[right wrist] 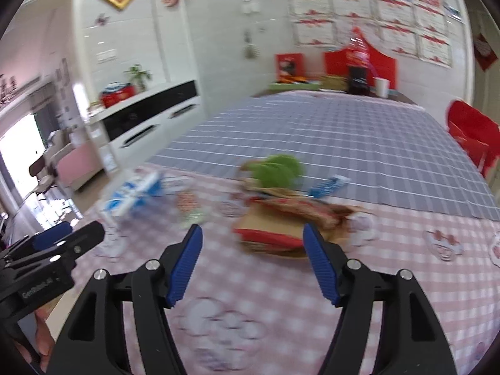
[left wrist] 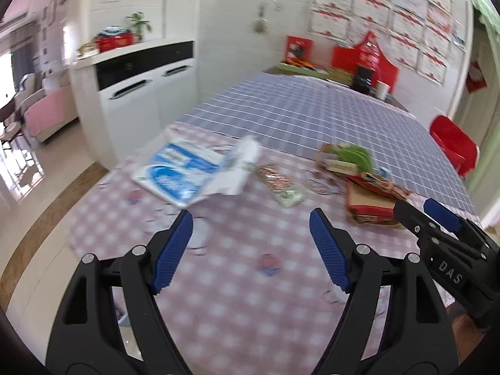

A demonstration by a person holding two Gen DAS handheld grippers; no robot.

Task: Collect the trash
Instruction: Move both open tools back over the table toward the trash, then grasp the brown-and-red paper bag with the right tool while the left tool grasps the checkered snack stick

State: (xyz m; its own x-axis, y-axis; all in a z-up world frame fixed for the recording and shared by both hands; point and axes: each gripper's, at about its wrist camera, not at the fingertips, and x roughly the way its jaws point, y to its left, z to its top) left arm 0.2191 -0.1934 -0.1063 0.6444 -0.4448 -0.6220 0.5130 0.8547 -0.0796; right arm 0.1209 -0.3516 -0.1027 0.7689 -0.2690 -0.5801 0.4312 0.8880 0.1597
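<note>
We hold both tools above the pink checked tabletop [left wrist: 237, 306]: left tool [left wrist: 251, 218] spread wide, empty; right tool [right wrist: 253, 234] likewise wide, empty. Trash lies ahead: blue-white wrapper [left wrist: 178, 172] to the left, flattened cardboard box [right wrist: 275, 231] with green packet [right wrist: 278, 170] right, small wrapper [left wrist: 281, 184] between

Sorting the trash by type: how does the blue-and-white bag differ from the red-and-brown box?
The bag is thin, crumpled plastic printed blue on white; the box is stiff, flattened cardboard, red and brown. The bag lies alone at the left; the box has other litter piled on it. Both rest on the pink checked cloth, ungripped.
</note>
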